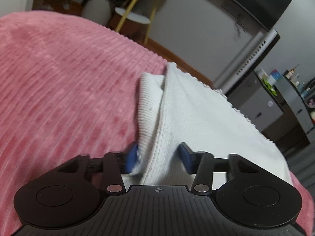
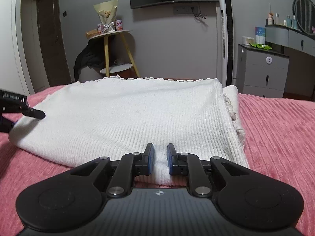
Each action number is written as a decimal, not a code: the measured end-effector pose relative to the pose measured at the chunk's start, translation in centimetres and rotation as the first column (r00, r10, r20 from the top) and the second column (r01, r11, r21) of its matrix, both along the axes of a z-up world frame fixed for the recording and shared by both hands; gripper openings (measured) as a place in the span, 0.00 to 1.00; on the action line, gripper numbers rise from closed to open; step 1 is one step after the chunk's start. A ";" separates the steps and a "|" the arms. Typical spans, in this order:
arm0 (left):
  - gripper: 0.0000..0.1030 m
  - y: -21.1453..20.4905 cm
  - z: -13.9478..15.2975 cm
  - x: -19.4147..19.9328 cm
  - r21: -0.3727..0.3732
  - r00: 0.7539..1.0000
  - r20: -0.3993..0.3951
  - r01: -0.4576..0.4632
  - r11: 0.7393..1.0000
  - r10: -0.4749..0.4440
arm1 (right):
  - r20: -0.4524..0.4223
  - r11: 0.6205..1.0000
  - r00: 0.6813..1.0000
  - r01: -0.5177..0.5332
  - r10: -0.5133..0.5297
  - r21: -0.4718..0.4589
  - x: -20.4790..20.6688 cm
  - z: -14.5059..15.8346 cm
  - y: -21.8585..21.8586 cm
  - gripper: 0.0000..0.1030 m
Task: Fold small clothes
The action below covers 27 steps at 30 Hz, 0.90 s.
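My right gripper [image 2: 159, 158] pinches the sweater [image 2: 126, 108] hem; my left gripper [image 1: 157, 158] gapes around its edge. Lift both evenly.

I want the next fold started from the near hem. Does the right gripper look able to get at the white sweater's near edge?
Probably yes: the right gripper already sits at the white sweater's near edge, knit bunched between its fingers, nothing in the way.

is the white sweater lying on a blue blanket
No, the white sweater lies on a pink ribbed blanket.
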<state>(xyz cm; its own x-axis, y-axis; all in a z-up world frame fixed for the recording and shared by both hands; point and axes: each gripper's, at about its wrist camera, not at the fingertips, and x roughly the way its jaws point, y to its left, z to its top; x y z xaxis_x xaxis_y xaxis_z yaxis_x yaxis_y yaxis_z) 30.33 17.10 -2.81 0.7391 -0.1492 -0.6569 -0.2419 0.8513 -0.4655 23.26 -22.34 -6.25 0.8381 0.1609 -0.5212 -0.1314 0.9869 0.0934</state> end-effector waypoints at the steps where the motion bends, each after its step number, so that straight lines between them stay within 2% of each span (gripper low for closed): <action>1: 0.46 0.2 -0.1 0.3 -0.002 1.000 -0.010 0.005 1.000 -0.005 | -0.002 1.000 1.000 0.000 0.000 -0.007 0.0 0.0 0.2 0.14; 3: 0.52 0.5 -0.5 0.8 -0.018 0.999 -0.025 0.020 1.000 -0.020 | -0.006 1.000 1.000 0.001 -0.001 -0.006 0.1 0.1 0.2 0.15; 4: 0.57 0.9 -0.8 1.1 -0.049 0.999 -0.026 0.023 0.999 -0.025 | -0.006 1.000 1.000 0.000 0.000 -0.003 0.3 0.1 0.4 0.15; 6: 0.56 1.5 -1.3 1.3 -0.114 1.000 -0.020 0.013 0.993 -0.015 | -0.006 1.000 1.000 -0.001 0.001 0.006 0.2 0.1 0.2 0.15; 7: 0.48 1.7 -1.3 1.4 -0.129 1.000 -0.026 0.002 0.992 -0.005 | -0.005 1.000 1.000 -0.002 0.002 0.008 0.2 0.2 0.3 0.15; 8: 0.31 1.7 -1.1 1.6 -0.137 0.999 -0.034 -0.001 0.991 -0.004 | -0.002 1.000 1.000 -0.002 0.002 0.013 0.2 0.2 0.2 0.15; 10: 0.26 1.5 -0.3 1.8 -0.139 0.999 -0.042 0.002 0.990 -0.008 | 0.006 0.999 1.000 -0.007 0.007 0.034 0.0 0.3 -0.1 0.15; 15: 0.24 -1.3 4.0 1.8 -0.058 0.999 0.015 0.048 0.997 -0.047 | 0.003 0.997 1.000 -0.002 0.002 0.081 -0.1 0.6 -1.1 0.17; 18: 0.24 -5.2 7.2 2.5 -0.007 0.994 0.053 0.096 0.995 -0.096 | 0.013 0.995 1.000 0.026 -0.027 0.097 -0.3 1.0 -1.7 0.17; 21: 0.24 -10.2 9.3 2.8 0.059 0.983 0.069 0.166 0.984 -0.170 | 0.064 0.991 0.992 0.099 -0.105 0.094 -0.7 2.1 -2.6 0.17; 24: 0.25 -15.8 8.9 3.7 0.134 0.964 0.061 0.251 0.959 -0.260 | 0.055 0.983 0.989 0.130 -0.138 0.133 -0.7 2.4 -3.8 0.17; 27: 0.28 -20.0 6.3 4.4 0.168 0.948 0.003 0.312 0.935 -0.317 | 0.023 0.981 0.990 0.133 -0.138 0.142 -0.5 1.9 -4.1 0.16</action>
<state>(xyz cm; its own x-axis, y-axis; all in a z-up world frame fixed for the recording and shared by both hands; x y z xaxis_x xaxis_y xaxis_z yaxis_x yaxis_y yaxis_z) 34.76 -2.87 3.48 0.6914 -0.2697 -0.6703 0.0626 0.9466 -0.3163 22.78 -26.46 -4.36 0.8731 0.1144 -0.4740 -0.0027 0.9732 0.2299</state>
